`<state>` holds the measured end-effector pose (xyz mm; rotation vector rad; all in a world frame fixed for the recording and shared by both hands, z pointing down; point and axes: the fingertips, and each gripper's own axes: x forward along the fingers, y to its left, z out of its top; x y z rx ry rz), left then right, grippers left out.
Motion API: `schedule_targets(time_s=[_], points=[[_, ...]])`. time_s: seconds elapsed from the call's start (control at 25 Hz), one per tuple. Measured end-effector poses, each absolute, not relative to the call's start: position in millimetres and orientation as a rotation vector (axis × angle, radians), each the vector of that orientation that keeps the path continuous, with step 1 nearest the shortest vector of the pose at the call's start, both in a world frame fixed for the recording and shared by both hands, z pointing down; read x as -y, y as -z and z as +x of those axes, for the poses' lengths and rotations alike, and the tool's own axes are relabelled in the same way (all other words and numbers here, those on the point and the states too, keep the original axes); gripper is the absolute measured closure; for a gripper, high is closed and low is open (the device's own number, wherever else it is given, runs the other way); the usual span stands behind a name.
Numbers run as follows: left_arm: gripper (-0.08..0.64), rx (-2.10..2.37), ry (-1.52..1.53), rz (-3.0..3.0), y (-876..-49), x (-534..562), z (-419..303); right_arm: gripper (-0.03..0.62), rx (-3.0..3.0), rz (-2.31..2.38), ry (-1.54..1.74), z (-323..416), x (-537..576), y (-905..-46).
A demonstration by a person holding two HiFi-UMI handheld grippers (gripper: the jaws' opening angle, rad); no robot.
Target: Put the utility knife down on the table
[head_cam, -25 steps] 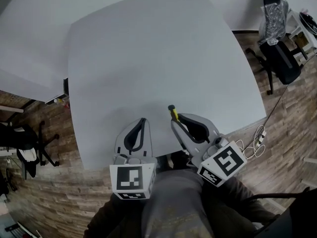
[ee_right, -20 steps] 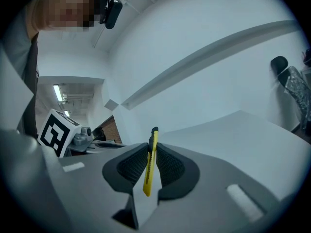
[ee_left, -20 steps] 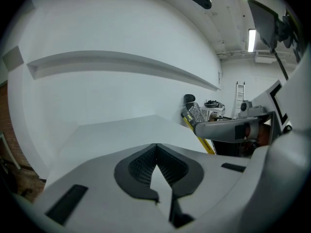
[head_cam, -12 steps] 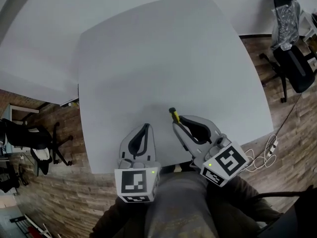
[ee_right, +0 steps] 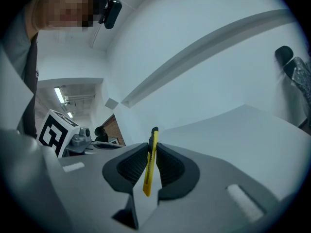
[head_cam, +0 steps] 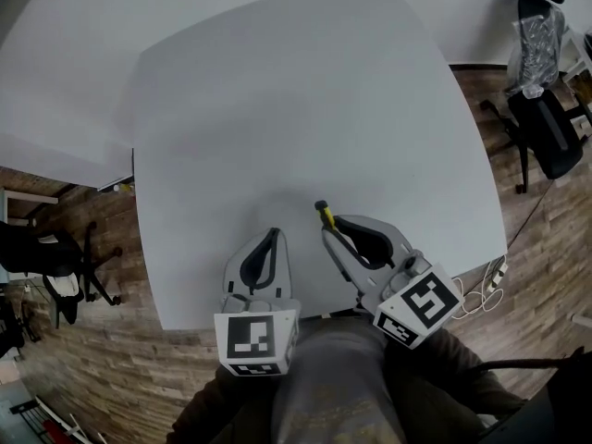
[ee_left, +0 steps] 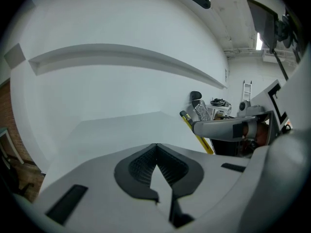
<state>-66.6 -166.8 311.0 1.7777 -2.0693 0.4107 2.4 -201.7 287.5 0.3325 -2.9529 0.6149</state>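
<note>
A slim yellow utility knife (ee_right: pixel 150 163) with a black tip stands between the jaws of my right gripper (ee_right: pixel 152 149), which is shut on it. In the head view the knife (head_cam: pixel 325 214) sticks out ahead of the right gripper (head_cam: pixel 339 229), over the near part of the white table (head_cam: pixel 305 109). My left gripper (head_cam: pixel 270 239) hovers beside it to the left, jaws closed together with nothing between them. From the left gripper view (ee_left: pixel 156 146) the knife (ee_left: pixel 197 132) shows at the right, held by the other gripper.
Black office chairs stand on the wood floor: one pair at the far right (head_cam: pixel 541 118), another at the left (head_cam: pixel 55 266). A cable (head_cam: pixel 486 280) lies on the floor by the table's right corner. A second white table (head_cam: pixel 46 109) adjoins on the left.
Both grippers hold the same pose over the table's near edge. The knife stays clamped in the right gripper; only the head camera has shifted slightly.
</note>
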Motion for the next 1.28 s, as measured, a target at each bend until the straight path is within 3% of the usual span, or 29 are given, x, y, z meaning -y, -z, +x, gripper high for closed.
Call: schedule_targets(time_s=[0.76,1.28], points=[[0.557,1.972,-0.233,1.773,-347.7,196.2,-176.0,0.537,2.826,0.374,-0.529,-118.9,227.8,-309.9],[0.557,1.971,-0.274,1.709,-368.6,202.3,-178.1,0.537,2.786,0.314,-0.579,-121.4,234.4,-338.5]])
